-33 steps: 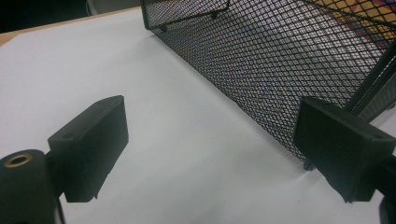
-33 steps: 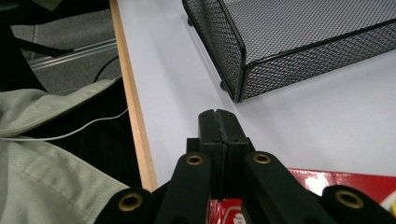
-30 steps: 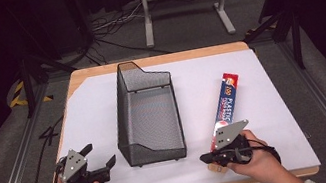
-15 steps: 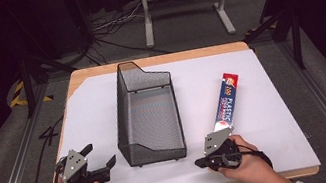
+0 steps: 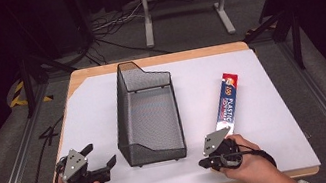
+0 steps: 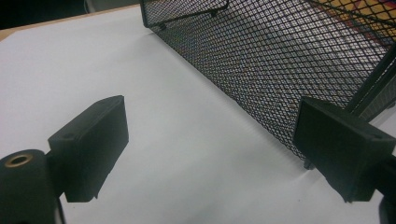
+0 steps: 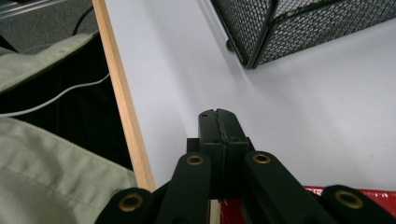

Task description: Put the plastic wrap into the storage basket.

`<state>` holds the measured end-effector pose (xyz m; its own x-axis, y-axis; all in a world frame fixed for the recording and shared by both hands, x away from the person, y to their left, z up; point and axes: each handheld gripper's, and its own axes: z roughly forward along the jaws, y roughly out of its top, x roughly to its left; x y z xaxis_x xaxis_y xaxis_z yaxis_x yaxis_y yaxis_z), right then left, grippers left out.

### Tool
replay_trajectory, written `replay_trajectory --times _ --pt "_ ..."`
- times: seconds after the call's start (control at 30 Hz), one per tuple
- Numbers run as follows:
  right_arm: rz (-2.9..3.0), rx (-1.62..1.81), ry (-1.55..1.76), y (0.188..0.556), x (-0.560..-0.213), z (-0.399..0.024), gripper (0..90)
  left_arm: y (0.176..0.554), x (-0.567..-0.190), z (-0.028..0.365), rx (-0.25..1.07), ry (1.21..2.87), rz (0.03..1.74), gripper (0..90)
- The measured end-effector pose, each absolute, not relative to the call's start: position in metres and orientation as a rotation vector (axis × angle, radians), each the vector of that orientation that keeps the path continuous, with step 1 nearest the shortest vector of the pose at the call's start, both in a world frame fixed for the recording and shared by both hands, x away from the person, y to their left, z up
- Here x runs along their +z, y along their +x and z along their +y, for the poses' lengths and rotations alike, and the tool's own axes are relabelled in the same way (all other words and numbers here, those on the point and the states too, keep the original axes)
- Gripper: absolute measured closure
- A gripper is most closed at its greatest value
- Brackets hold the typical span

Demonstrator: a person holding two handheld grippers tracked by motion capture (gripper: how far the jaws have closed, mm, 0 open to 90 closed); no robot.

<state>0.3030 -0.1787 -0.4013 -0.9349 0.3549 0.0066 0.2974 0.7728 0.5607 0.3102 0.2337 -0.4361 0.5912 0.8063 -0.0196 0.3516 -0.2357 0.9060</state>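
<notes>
Plastic-wrap box [image 5: 227, 102] beside right claw [image 5: 207, 162], near worktop's [image 5: 88, 109] right front corner
Box long axis runs front to back, its near end just behind the right claw, which is nearer, jaws closed on nothing; left claw [image 5: 101, 156] open beside mesh basket [image 5: 147, 112]; right claw has shifted toward the front edge since earlier.

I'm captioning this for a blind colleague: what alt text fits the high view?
A black wire-mesh basket stands empty mid-table on a white sheet, with a long box of plastic wrap lying to its right. At the near edge, a person's hands hold two claws: the left claw open, the right claw shut beside the box's near end.
</notes>
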Motion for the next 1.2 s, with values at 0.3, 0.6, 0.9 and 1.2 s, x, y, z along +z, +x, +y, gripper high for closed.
replay_trajectory --times 0.3,0.6,0.9,1.2 --pt "2.888 0.814 0.541 0.296 -0.398 -0.193 90.0 0.310 -0.436 0.233 0.575 1.829 0.939 11.3" --pt "2.863 0.801 0.614 0.292 -0.394 -0.219 90.0 0.311 -0.436 0.233 0.576 1.829 0.938 11.3" --pt "2.837 0.778 0.711 0.296 -0.390 -0.245 90.0 0.310 -0.436 0.233 0.579 1.830 0.935 11.3" --pt "2.811 0.723 0.799 0.299 -0.388 -0.267 90.0 0.310 -0.435 0.232 0.577 1.825 0.934 11.3"
